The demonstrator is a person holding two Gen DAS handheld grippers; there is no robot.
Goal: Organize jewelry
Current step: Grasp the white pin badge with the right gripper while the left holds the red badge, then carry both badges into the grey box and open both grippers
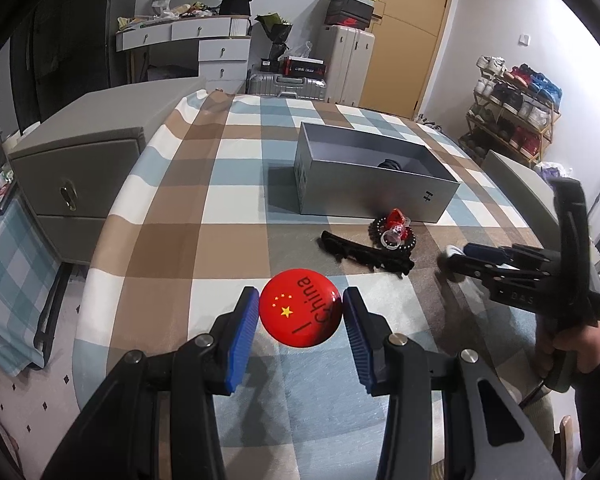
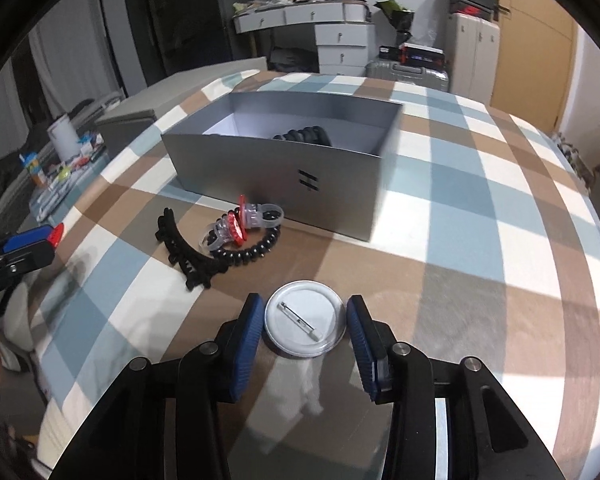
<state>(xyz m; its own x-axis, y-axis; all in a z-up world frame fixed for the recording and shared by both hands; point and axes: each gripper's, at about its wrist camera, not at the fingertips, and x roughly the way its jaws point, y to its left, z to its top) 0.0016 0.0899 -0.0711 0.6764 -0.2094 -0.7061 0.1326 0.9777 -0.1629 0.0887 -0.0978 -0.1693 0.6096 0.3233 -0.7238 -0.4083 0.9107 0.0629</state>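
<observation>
My left gripper is shut on a red round badge with yellow stars and "I China", held above the checked cloth. My right gripper is shut on a white round badge, its pin back facing me. In the left wrist view the right gripper is at the right; in the right wrist view the left gripper is at the far left. A black hair claw, a black spiral band and clear rings with red tops lie in front of an open grey box. A dark item lies inside it.
The checked cloth covers the table. A grey drawer unit stands to the left of the table. Suitcases, a white dresser and a shoe rack stand at the back of the room.
</observation>
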